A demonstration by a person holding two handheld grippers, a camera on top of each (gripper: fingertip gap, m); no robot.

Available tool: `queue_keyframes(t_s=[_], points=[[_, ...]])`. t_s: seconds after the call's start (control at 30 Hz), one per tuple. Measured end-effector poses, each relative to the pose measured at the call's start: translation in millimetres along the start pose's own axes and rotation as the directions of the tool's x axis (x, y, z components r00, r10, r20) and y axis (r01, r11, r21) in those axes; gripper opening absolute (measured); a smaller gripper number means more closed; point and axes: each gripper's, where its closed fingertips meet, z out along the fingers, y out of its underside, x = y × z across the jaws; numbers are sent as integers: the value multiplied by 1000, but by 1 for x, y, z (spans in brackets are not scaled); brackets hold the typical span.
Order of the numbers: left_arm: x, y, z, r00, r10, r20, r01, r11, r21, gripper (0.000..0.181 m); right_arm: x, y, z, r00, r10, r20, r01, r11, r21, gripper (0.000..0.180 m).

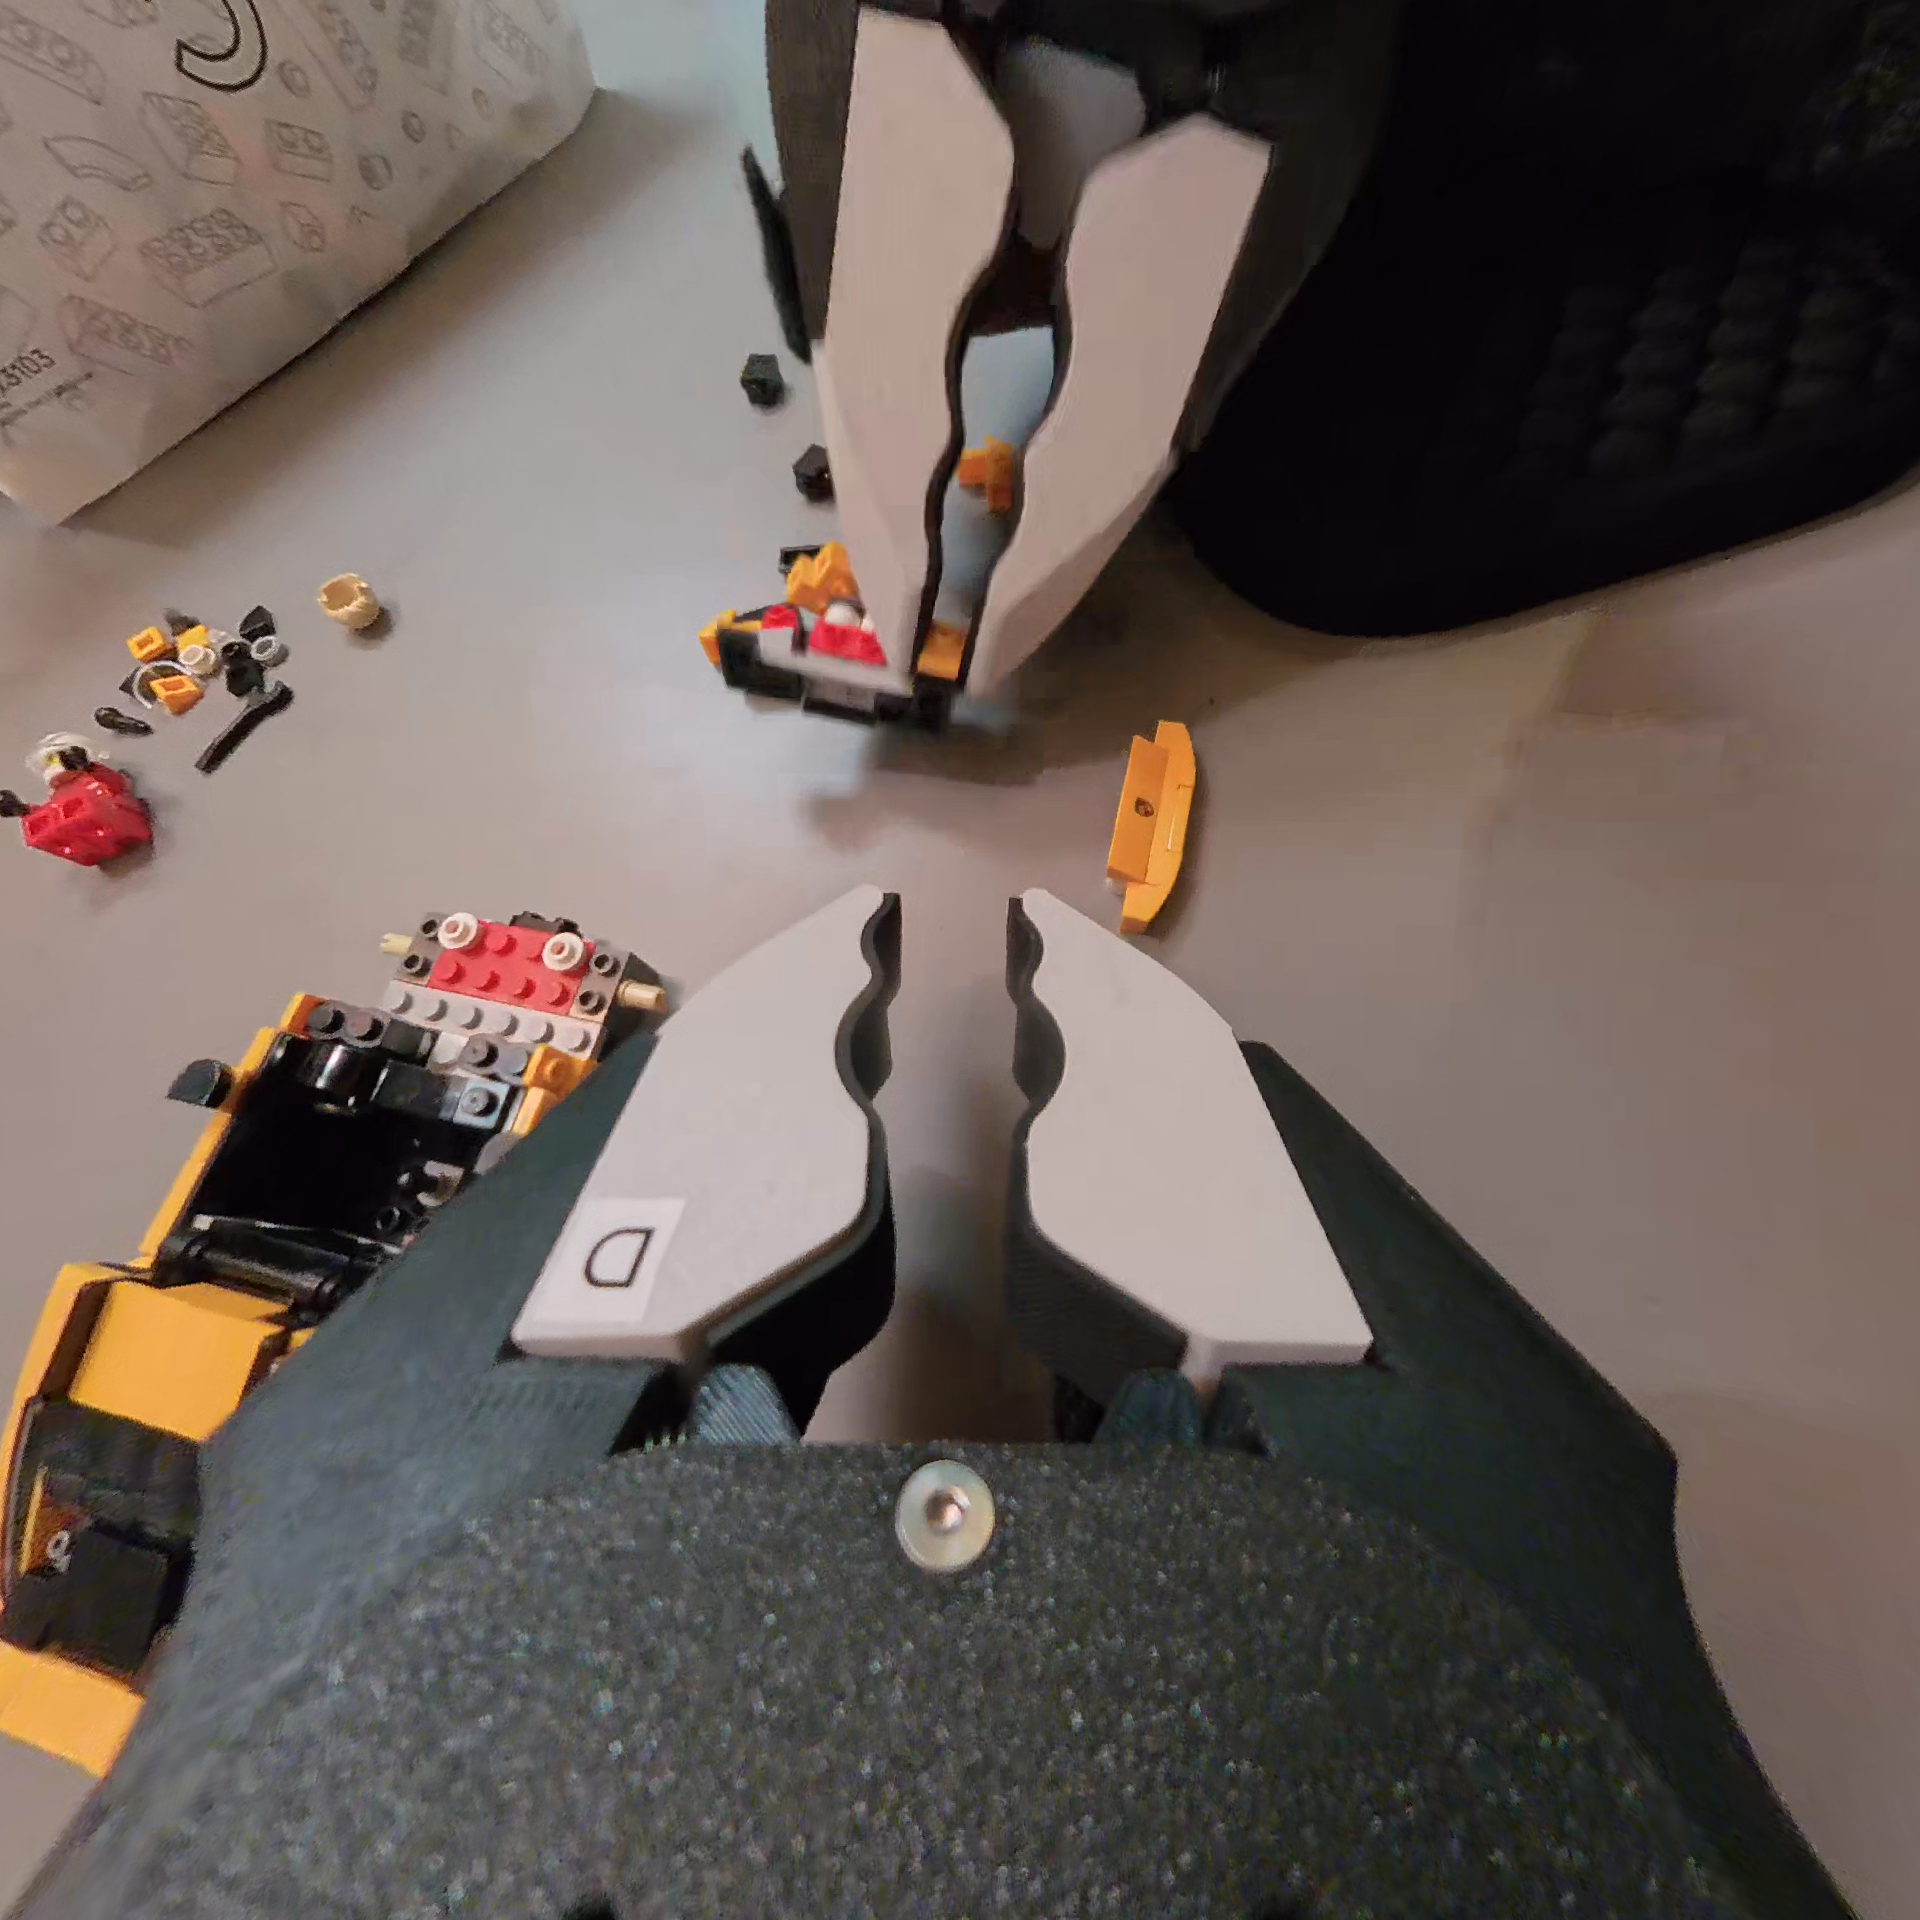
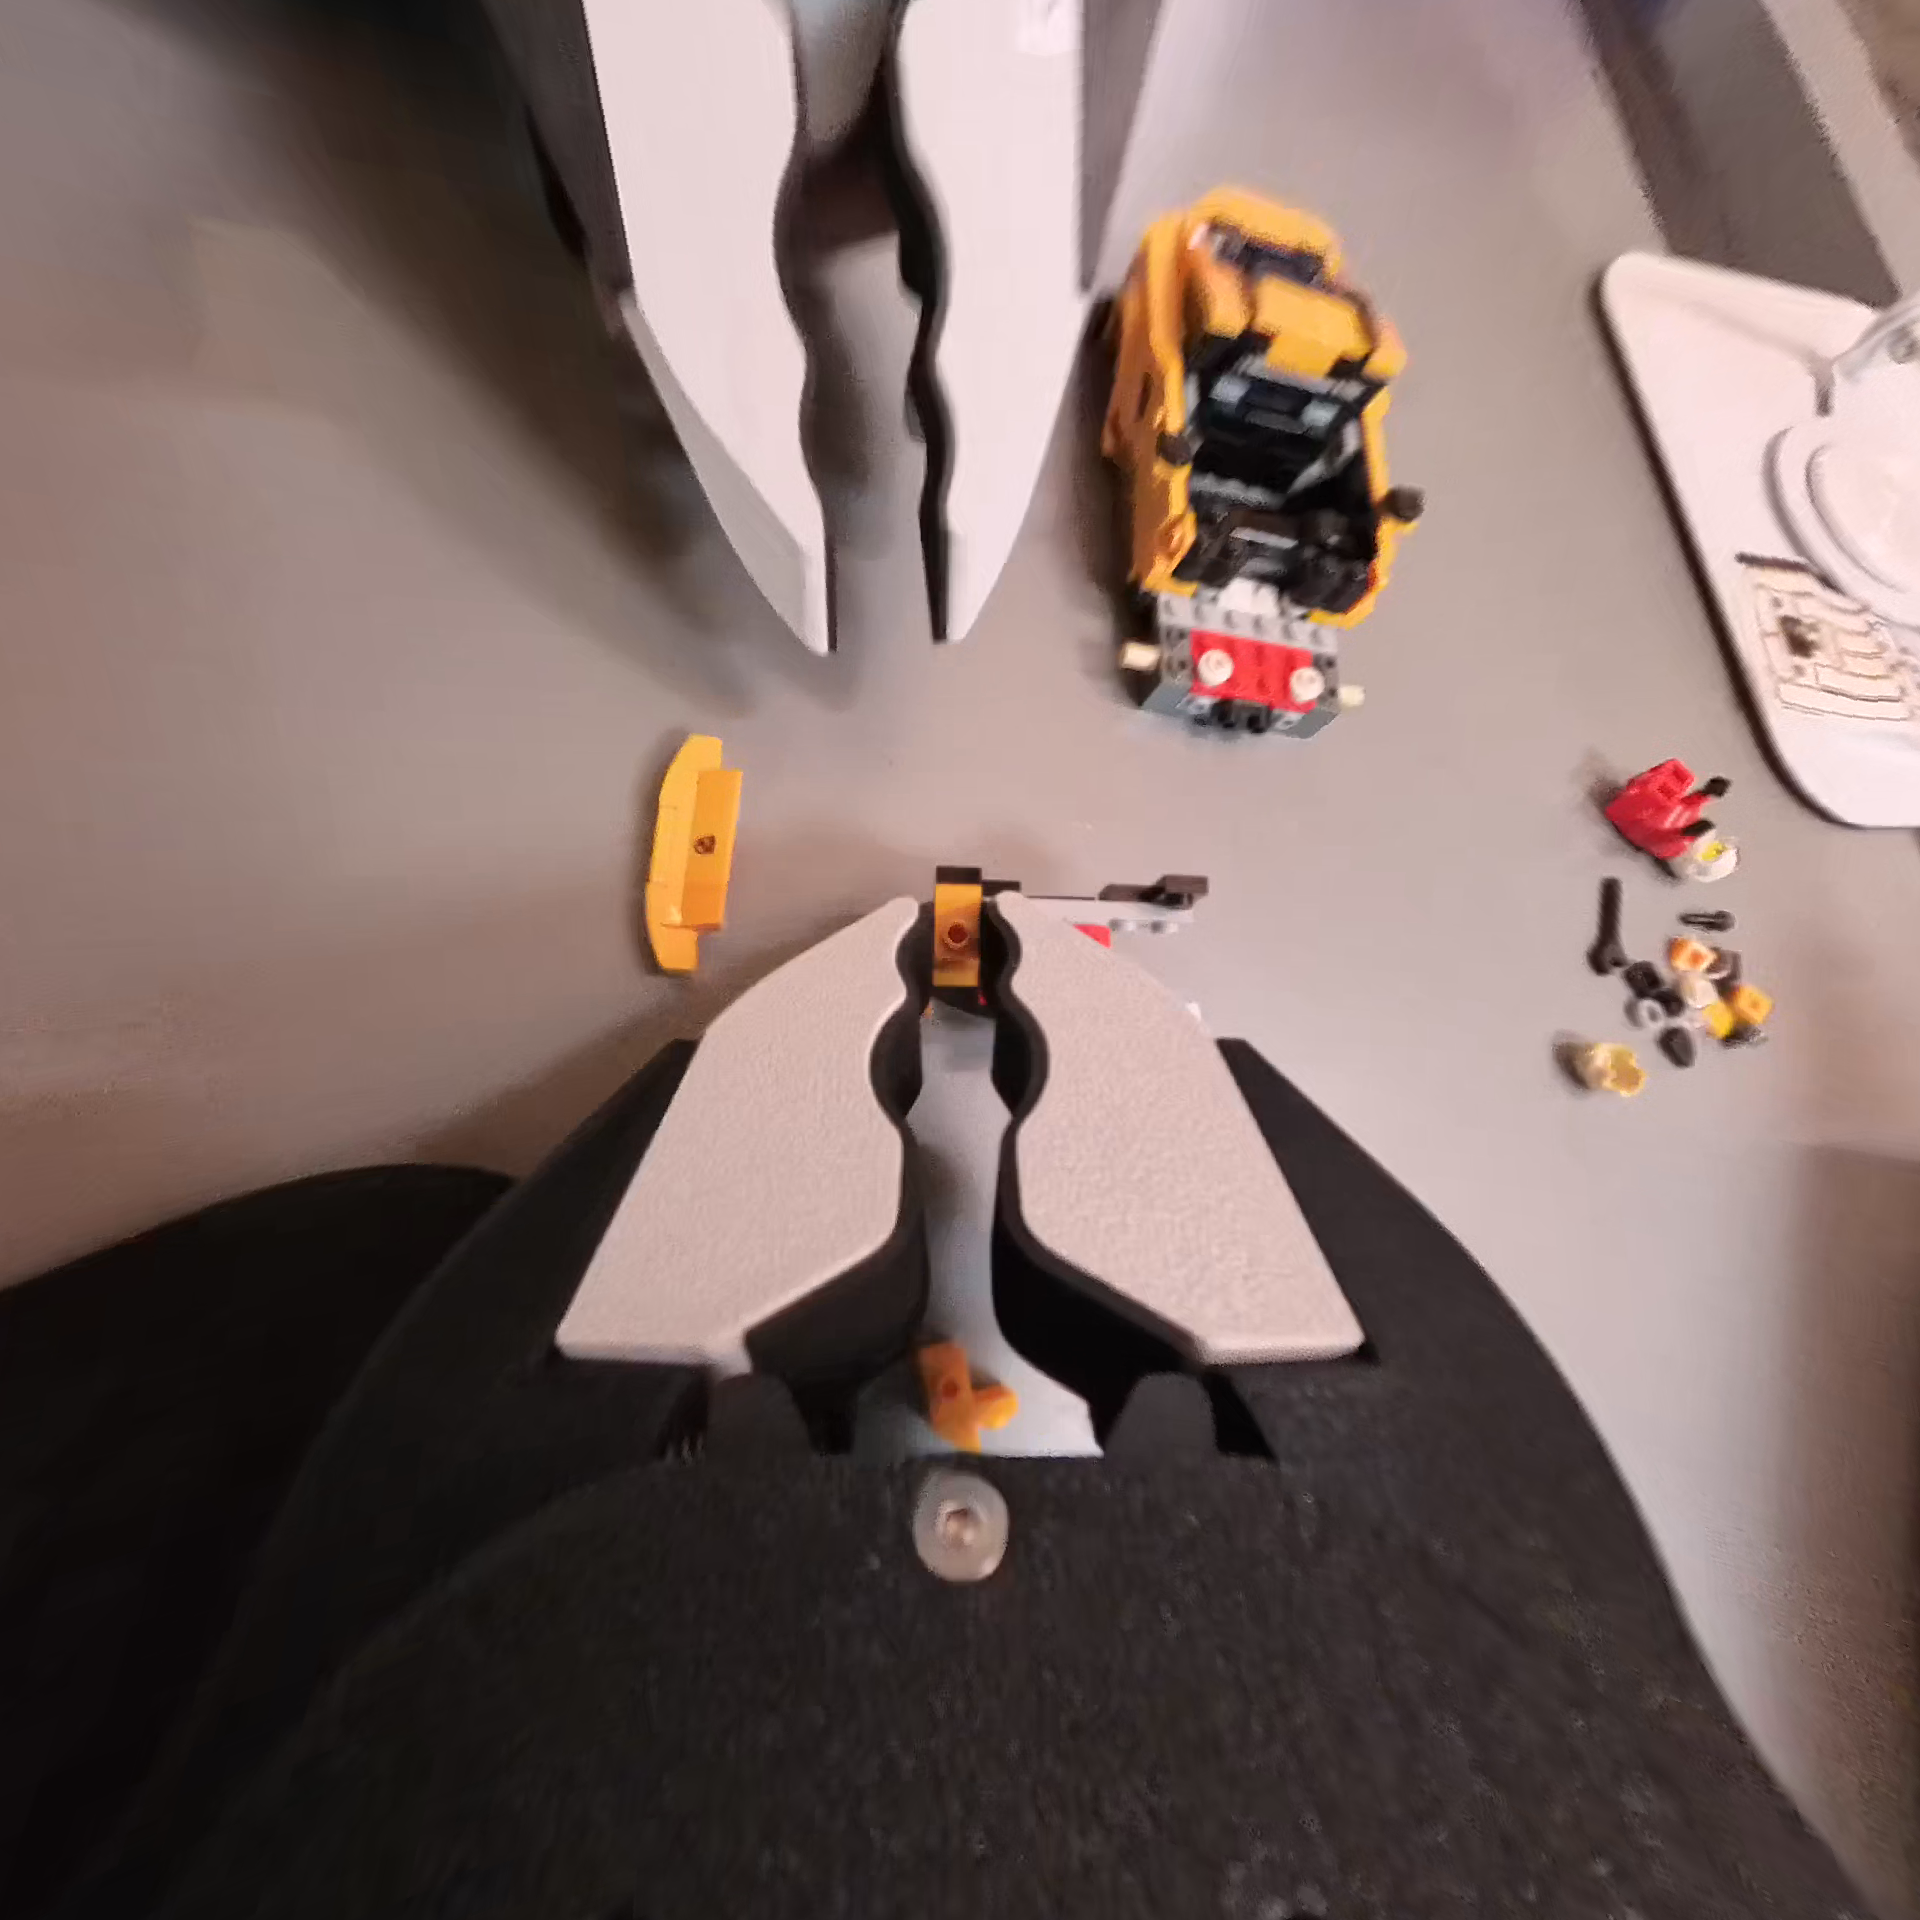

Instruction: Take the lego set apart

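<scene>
A yellow and black lego car [image 1: 343, 1143], partly stripped, lies on the grey table left of my left gripper [image 1: 954, 909]; it also shows in the right wrist view [image 2: 1257, 468]. My left gripper is open and empty, just above the table. My right gripper [image 2: 954, 914] is shut on a small orange brick [image 2: 956, 935] of a detached chunk. The chunk's black and grey plate [image 2: 1143, 896] sticks out to the right. In the left wrist view this chunk [image 1: 821, 649] with red and orange bricks rests at the right gripper's [image 1: 940, 675] tips.
A curved orange piece [image 1: 1153, 821] lies between the grippers. Small loose parts [image 1: 197, 665], a red piece [image 1: 83, 816] and a tan piece [image 1: 353, 601] lie far left. A printed paper bag [image 1: 208, 208] is beyond them. A white tray [image 2: 1766, 520] stands by the car. The grippers' ends are close to 5 cm from one another.
</scene>
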Motion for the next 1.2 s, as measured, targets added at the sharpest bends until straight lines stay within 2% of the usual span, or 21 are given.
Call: queue_keyframes(t_s=[0.1,0.23,0.33,0.4,0.53,0.87,1.2], points=[[-2,0,-2,1000,0,3,0,1000,5,19,11,-15,-36,984,159,76,-173,957,232,8],[-4,-1,-5,1000,-16,0,16,1000,23,19,33,-30,-93,950,265,165,-313,811,495,8],[-3,-1,-4,1000,-23,-5,23,999,24,19,48,-30,-122,931,314,186,-361,714,599,8],[-3,-1,-4,1000,-18,-4,18,1000,23,19,53,-29,-131,925,331,188,-372,683,629,8],[-3,-2,-4,1000,-19,0,19,999,27,18,53,-28,-130,923,335,189,-376,681,628,8],[-5,-6,-6,1000,-21,5,21,999,49,19,31,-33,-95,920,289,264,-390,735,555,8],[-1,-5,-2,1000,-17,-1,17,999,43,19,2,-19,-42,956,212,205,-271,905,327,8]])
